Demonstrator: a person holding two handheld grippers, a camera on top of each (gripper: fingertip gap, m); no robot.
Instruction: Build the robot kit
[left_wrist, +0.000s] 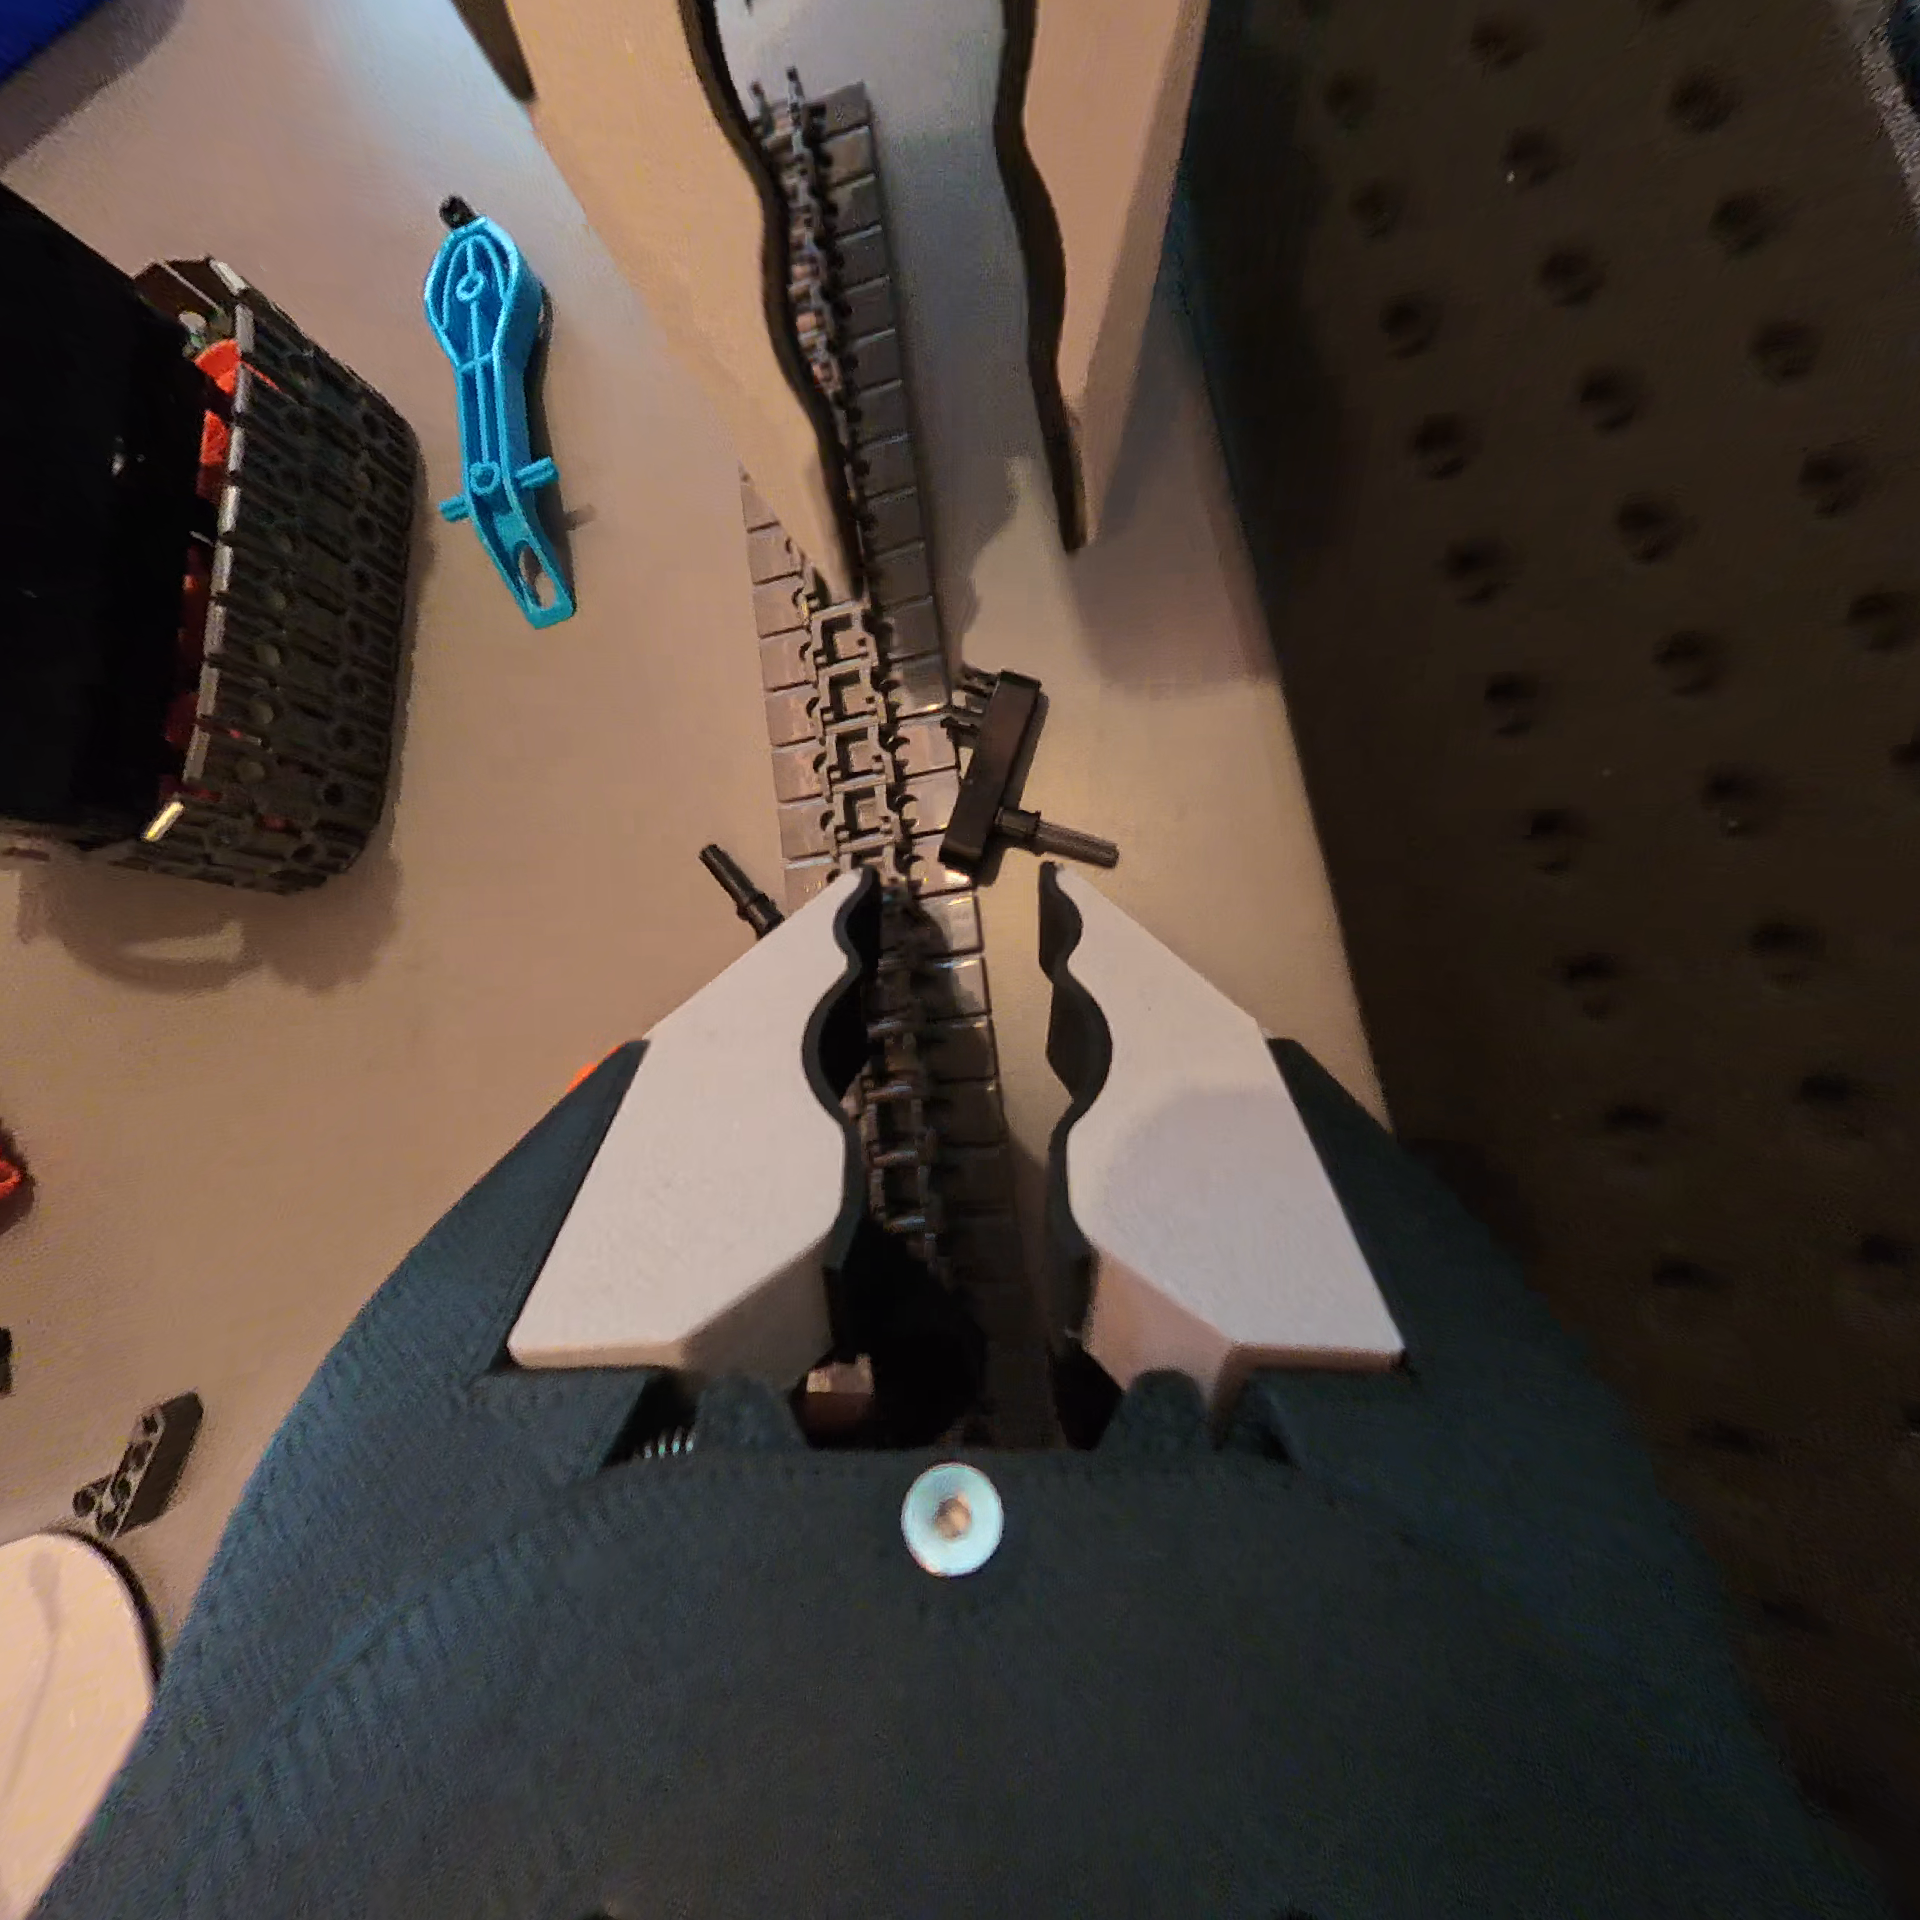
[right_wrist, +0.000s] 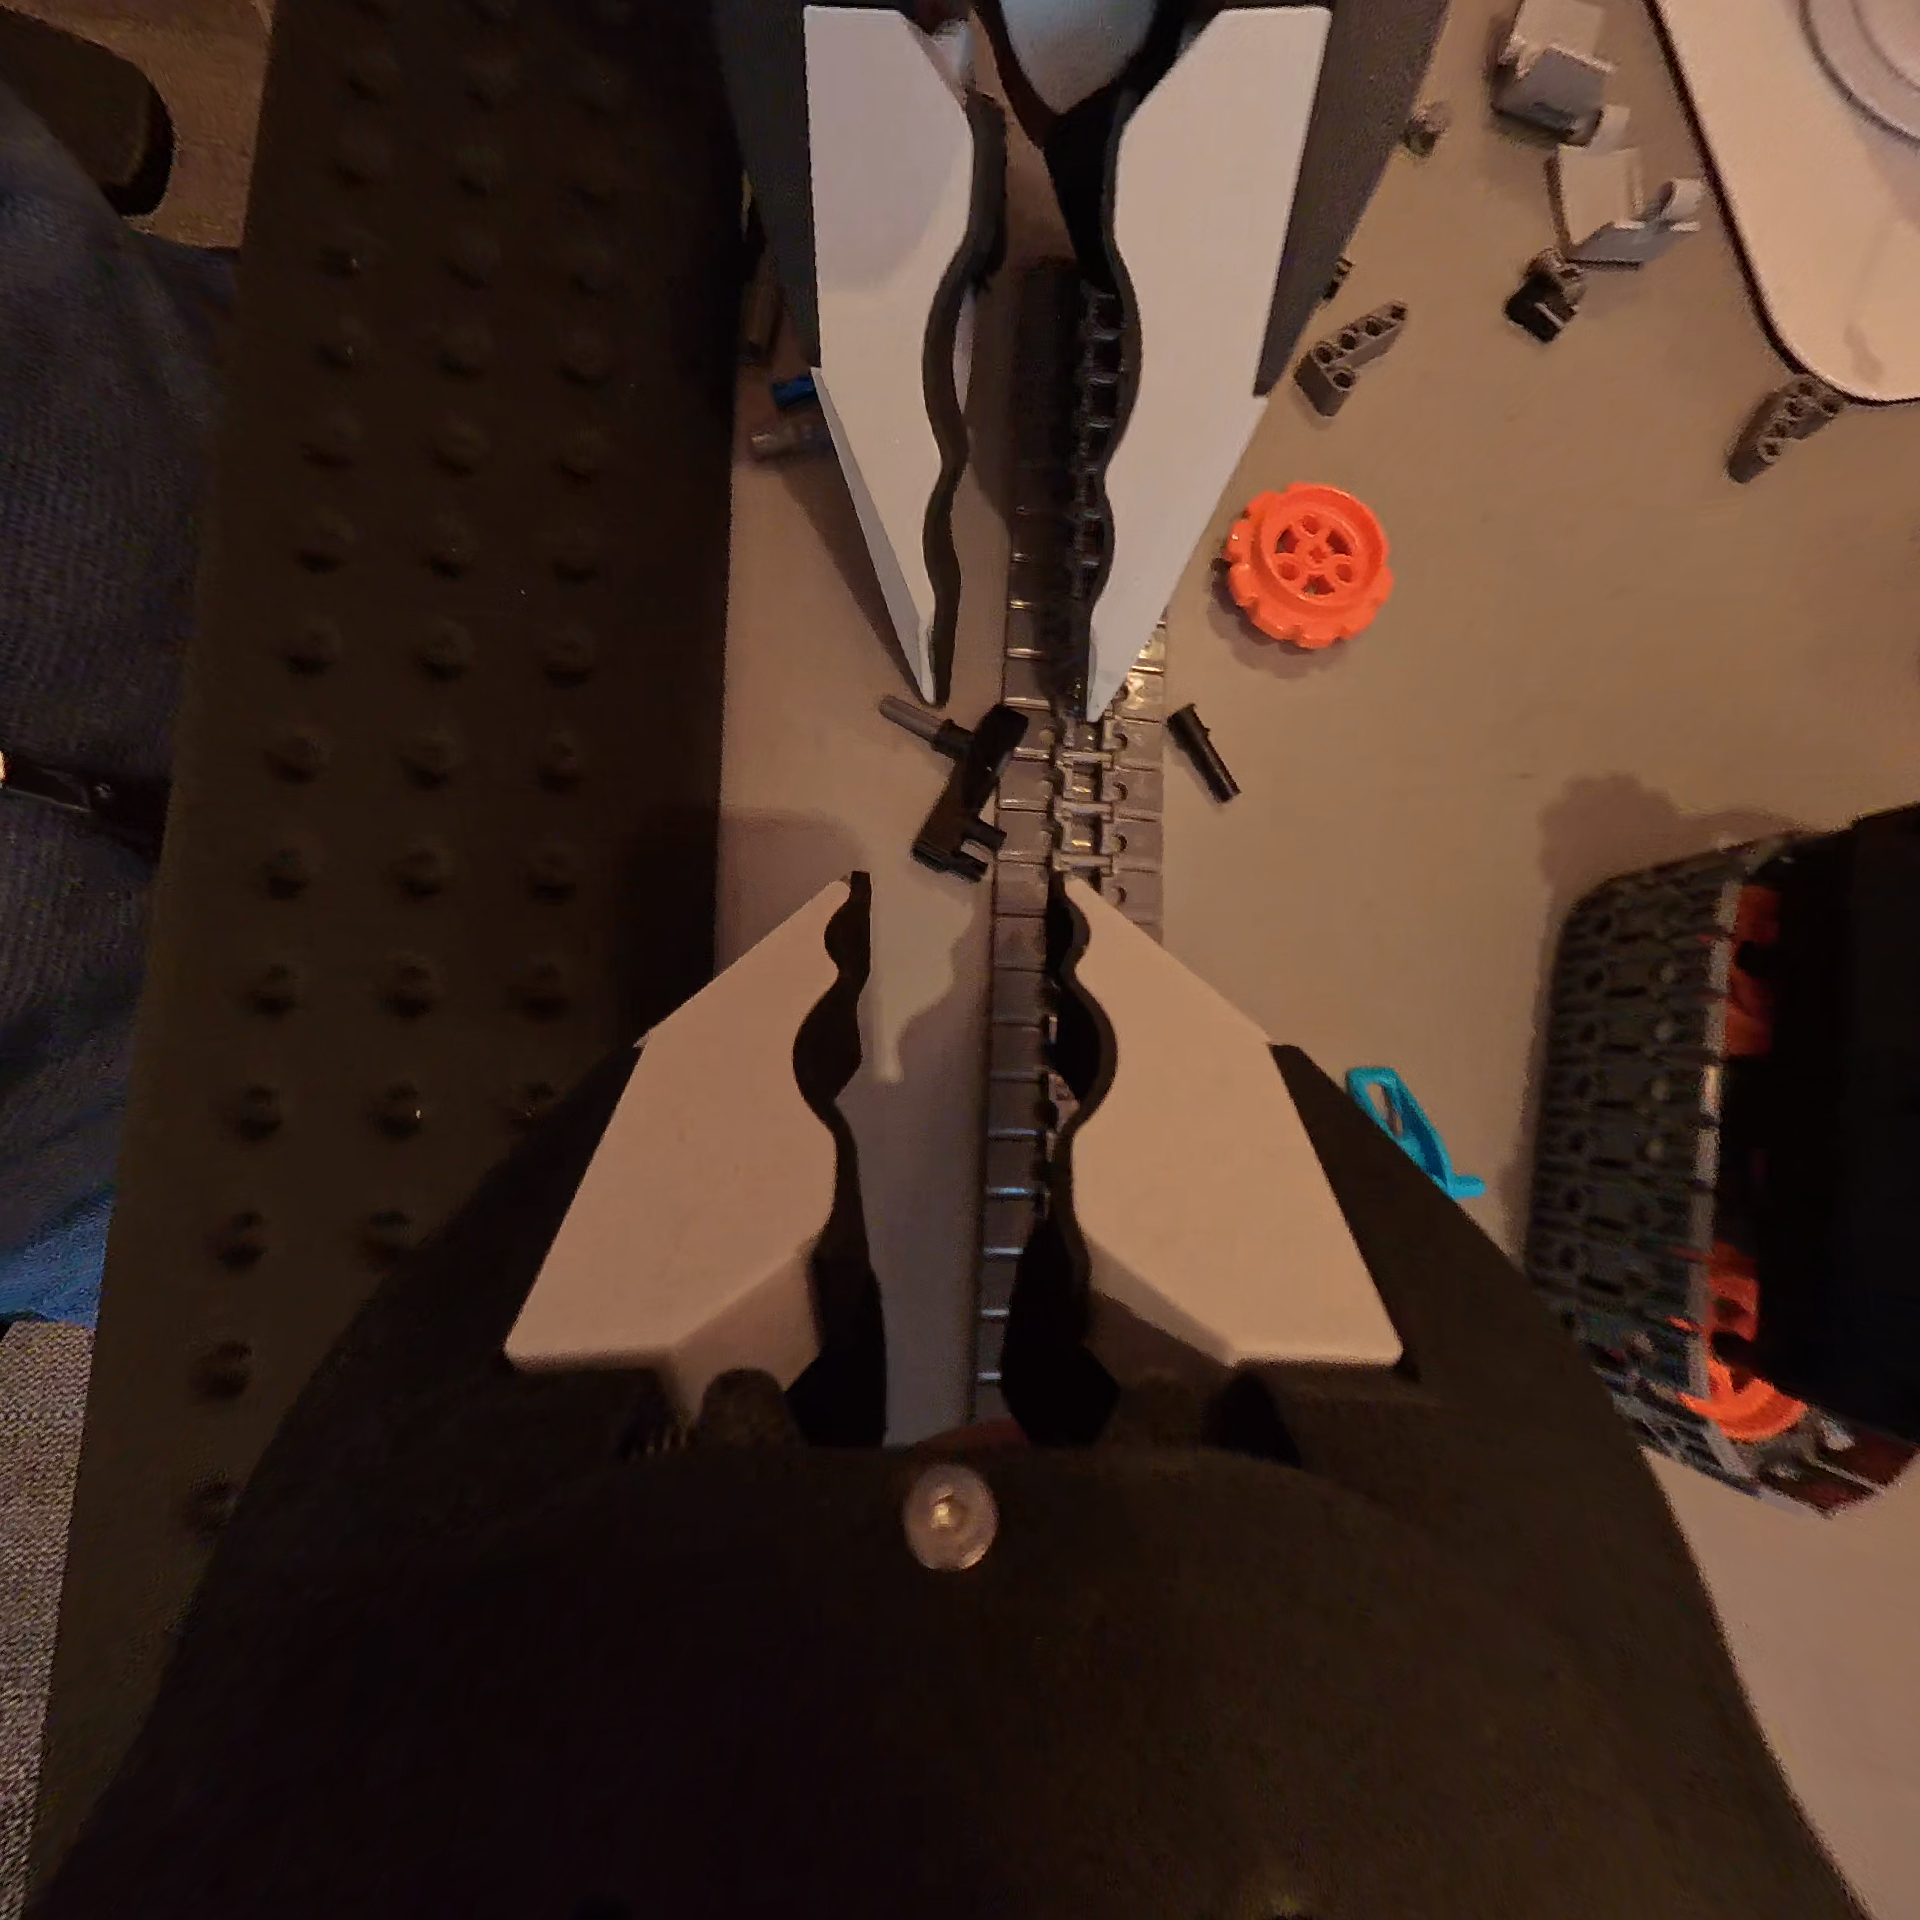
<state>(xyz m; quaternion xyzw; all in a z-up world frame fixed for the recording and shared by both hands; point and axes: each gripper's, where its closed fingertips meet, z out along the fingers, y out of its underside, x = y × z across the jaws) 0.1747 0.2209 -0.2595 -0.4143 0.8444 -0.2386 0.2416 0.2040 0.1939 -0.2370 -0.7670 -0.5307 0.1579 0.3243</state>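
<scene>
while a long strip of grey track links (left_wrist: 883, 436) lies stretched along the pale table (left_wrist: 582, 790), it is straddled from opposite ends by both claws, so that it is kept straight between them. the left gripper (left_wrist: 951, 894) is spread, with the strip running between its white fingers (left_wrist: 727, 1122) and hugging the left one; no pinch is seen, and whether that finger touches the links cannot be told. the right gripper (right_wrist: 961, 899) is likewise spread, the strip lying against its right finger and a clear gap left toward the other.

just ahead of the left claw's tips, a black t-shaped pin piece (left_wrist: 997, 774) rests touching the strip's edge, and a small black peg (left_wrist: 740, 888) lies just beside the left fingertip; both crowd the space where the claws face each other. farther to the left claw's left, a blue lever piece (left_wrist: 494, 416) and a tracked vehicle body (left_wrist: 291, 613) are set well apart from the strip. to the left claw's right, a dark studded board (left_wrist: 1610, 727) borders the table close by. beside the right claw's far right, an orange toothed wheel (right_wrist: 1307, 564) and several grey angled beams (right_wrist: 1351, 348) are scattered.
</scene>
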